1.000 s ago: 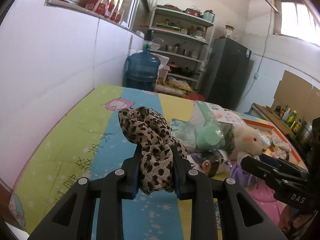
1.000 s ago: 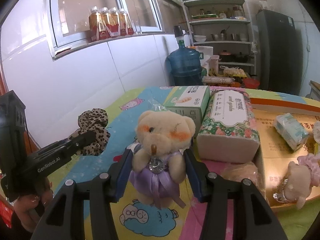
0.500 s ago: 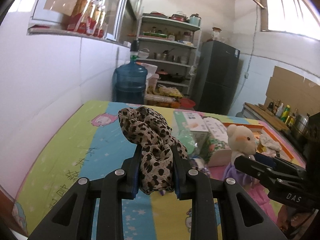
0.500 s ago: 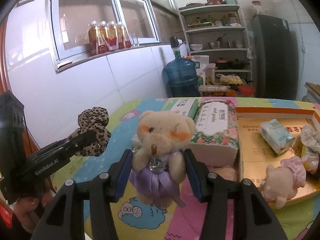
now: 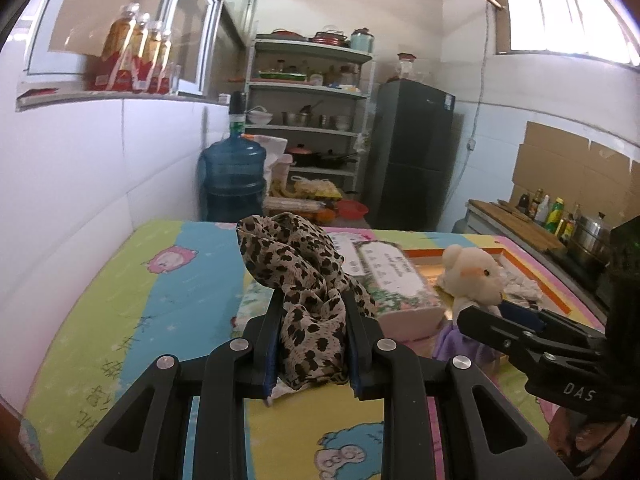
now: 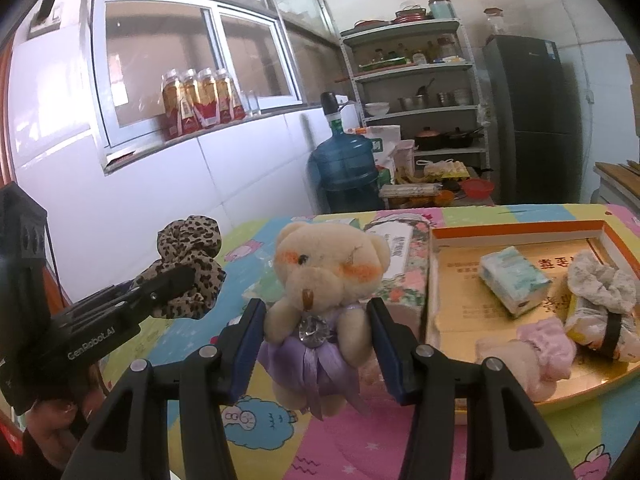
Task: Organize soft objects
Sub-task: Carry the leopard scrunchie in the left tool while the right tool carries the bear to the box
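My left gripper [image 5: 312, 320] is shut on a leopard-print cloth [image 5: 304, 276], held above the colourful table cover; it also shows at the left of the right wrist view [image 6: 188, 264]. My right gripper [image 6: 318, 320] is shut on a cream teddy bear in a purple dress [image 6: 324, 280], lifted above the table; the bear shows at the right of the left wrist view [image 5: 472, 276]. An orange-rimmed tray [image 6: 516, 236] to the right holds a tissue pack [image 6: 514, 280], a white crumpled cloth [image 6: 600, 284] and a pink-dressed bear [image 6: 536, 356].
A floral tissue box [image 5: 396, 280] and a second box lie on the table between the grippers and the tray. A white tiled wall runs along the left. A blue water jug [image 5: 234, 176], shelves and a dark fridge [image 5: 412, 152] stand beyond the table's far edge.
Both grippers have risen and moved right with their loads. The tray now sits lower and closer in the right wrist view. Both grips are unchanged.
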`<state>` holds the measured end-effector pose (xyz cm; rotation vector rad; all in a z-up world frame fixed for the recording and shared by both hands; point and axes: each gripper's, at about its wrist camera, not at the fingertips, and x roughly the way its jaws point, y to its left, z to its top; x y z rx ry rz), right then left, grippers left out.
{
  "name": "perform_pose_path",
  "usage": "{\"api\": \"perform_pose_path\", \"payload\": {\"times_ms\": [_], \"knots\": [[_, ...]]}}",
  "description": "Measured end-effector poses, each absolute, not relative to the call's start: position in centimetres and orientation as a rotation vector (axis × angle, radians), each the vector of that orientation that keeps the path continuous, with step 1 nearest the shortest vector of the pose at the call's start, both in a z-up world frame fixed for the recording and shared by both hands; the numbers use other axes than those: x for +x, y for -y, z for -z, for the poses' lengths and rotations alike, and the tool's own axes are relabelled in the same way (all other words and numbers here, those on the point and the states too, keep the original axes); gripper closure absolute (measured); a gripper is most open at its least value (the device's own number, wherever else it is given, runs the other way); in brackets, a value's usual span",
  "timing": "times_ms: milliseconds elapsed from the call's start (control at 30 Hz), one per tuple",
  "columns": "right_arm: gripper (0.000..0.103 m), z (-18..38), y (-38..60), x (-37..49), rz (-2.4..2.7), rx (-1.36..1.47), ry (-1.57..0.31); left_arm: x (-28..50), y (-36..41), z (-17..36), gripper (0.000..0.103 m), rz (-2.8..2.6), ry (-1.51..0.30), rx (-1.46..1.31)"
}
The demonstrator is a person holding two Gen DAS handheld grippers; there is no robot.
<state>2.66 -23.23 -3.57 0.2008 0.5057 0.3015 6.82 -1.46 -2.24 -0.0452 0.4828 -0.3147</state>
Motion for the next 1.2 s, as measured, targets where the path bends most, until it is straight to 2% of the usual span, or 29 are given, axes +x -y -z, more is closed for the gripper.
{"api": "perform_pose_path", "payload": {"times_ms": [1200], "knots": [[0.051, 3.2, 39.0, -0.5, -0.017, 0.351, -0.383, 8.2, 17.3, 1.2, 0.076, 0.593, -0.480, 0.054]]}}
